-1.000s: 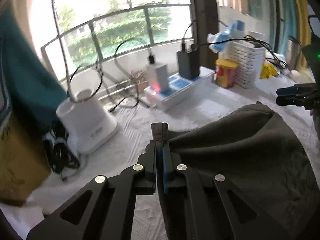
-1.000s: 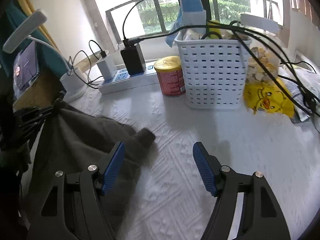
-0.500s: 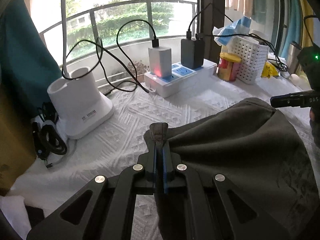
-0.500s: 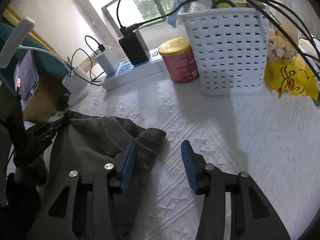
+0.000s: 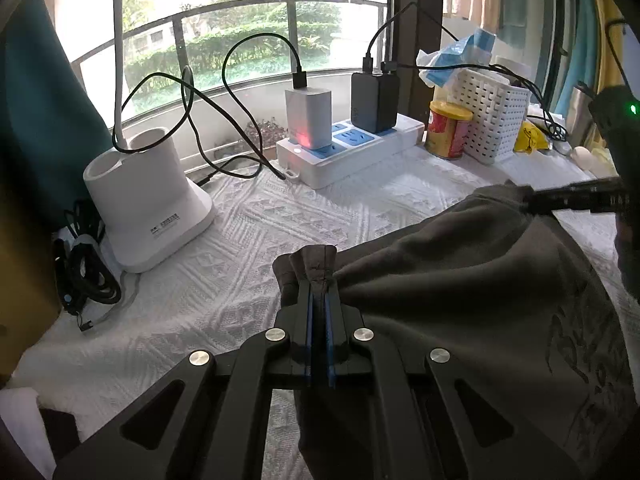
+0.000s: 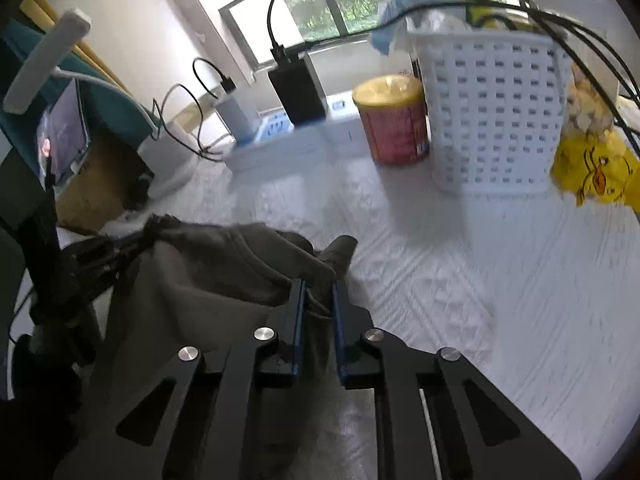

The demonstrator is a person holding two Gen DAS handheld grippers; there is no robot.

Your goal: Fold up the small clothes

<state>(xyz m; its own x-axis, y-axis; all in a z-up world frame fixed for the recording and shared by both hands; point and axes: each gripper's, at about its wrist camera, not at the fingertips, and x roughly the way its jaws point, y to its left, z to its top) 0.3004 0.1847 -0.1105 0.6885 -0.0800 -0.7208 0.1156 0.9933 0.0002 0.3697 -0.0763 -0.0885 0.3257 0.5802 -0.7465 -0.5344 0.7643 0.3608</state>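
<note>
A dark grey garment lies on the white textured cloth. My left gripper is shut on one bunched corner of it, which sticks up past the fingertips. My right gripper is shut on another corner of the grey garment. In the left wrist view the right gripper shows at the far right, clamped on the garment's far edge. In the right wrist view the left gripper shows at the left, holding its corner. The garment hangs stretched between the two.
A white lamp base with black cables stands at left. A white power strip with chargers sits at the back. A red and yellow can, a white basket and a yellow duck bag stand at back right.
My right gripper moved left onto the garment's corner and closed on it. My left gripper stayed shut on its corner and swung a little right.
</note>
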